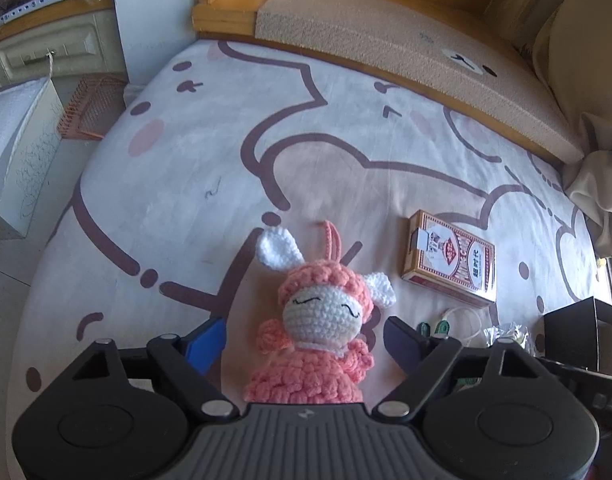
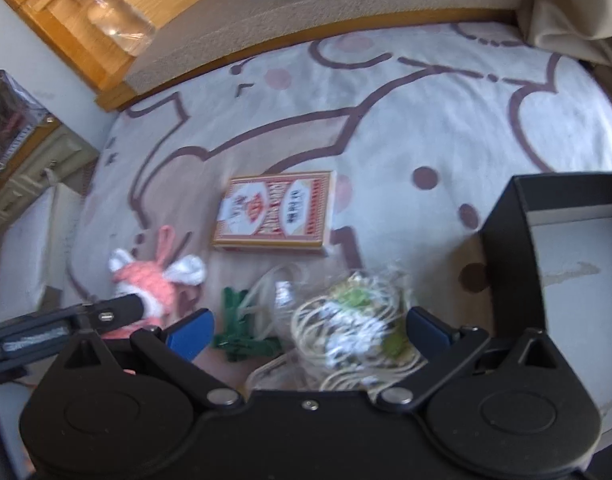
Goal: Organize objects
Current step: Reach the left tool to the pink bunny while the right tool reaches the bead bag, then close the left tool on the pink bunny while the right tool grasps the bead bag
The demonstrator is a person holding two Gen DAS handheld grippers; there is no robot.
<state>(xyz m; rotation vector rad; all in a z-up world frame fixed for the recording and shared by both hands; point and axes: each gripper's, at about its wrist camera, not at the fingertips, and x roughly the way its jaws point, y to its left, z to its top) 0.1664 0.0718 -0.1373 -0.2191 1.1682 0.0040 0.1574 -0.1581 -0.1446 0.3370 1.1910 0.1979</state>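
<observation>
Straddling the crocheted doll (image 1: 318, 344) on the bed sheet (image 1: 186, 184), the left gripper (image 1: 306, 340) has its jaws partly open, one blue pad on each side of the pink body with clear gaps; nothing is gripped yet. No earlier frame to compare.

Left wrist view: doll lies on the bed, head away from the camera, white ears and a pink hanging loop at the top. Judgement: light, soft, compressible yarn; will not slip or break, but will squash and may flop. Best hold looks like across the firm stuffed head or upper body, not the ears or loop. A card box (image 1: 450, 258) lies flat just to the right, apart from the doll.

Right wrist view (blurred): right gripper (image 2: 308, 330) hovers with jaws wide, holding nothing, above a clear bag of coiled cord (image 2: 358, 320). Judgement: bag is light, crinkly, likely slippery and shapeless; pinch the bunched middle. Green clips (image 2: 242, 334) lie just left of it, small and stiff. The card box sits beyond, rigid, easy to take by its long edges. A black open box (image 2: 546, 264) stands at right, probably the container.
</observation>
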